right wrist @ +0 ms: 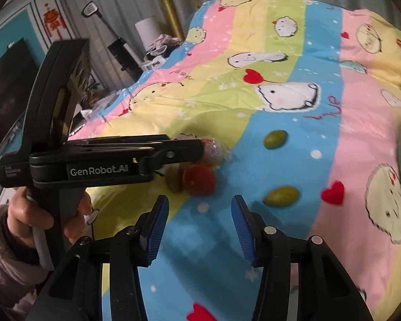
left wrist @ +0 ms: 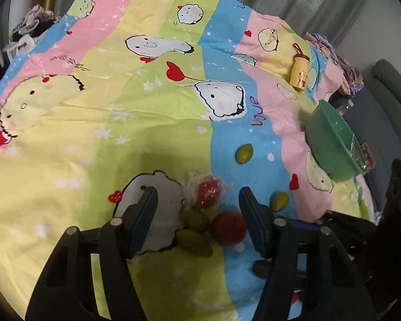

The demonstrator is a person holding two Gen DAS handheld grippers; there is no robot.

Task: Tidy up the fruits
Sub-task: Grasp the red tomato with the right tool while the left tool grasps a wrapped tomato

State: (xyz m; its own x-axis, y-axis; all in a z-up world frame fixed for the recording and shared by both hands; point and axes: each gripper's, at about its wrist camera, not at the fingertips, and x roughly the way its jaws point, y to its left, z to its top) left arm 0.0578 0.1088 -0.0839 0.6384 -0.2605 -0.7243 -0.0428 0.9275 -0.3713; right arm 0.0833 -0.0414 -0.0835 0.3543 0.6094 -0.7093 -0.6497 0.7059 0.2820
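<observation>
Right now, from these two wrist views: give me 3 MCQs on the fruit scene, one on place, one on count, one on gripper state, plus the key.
1. Where is the green bowl in the left wrist view?
A. right edge of the bedspread
B. among the fruit cluster
C. between the left gripper's fingers

2. How many green fruits lie apart from the cluster on the blue stripe?
A. none
B. two
C. five

3. What is the right gripper holding?
A. a red fruit
B. the yellow bottle
C. nothing

Key:
1 A: the bowl sits at the right edge of the bedspread, far from the cluster.
2 B: one green fruit farther off, another nearer, both alone on blue.
3 C: its jaws stand apart over bare cloth; the red fruit lies beyond them.
</observation>
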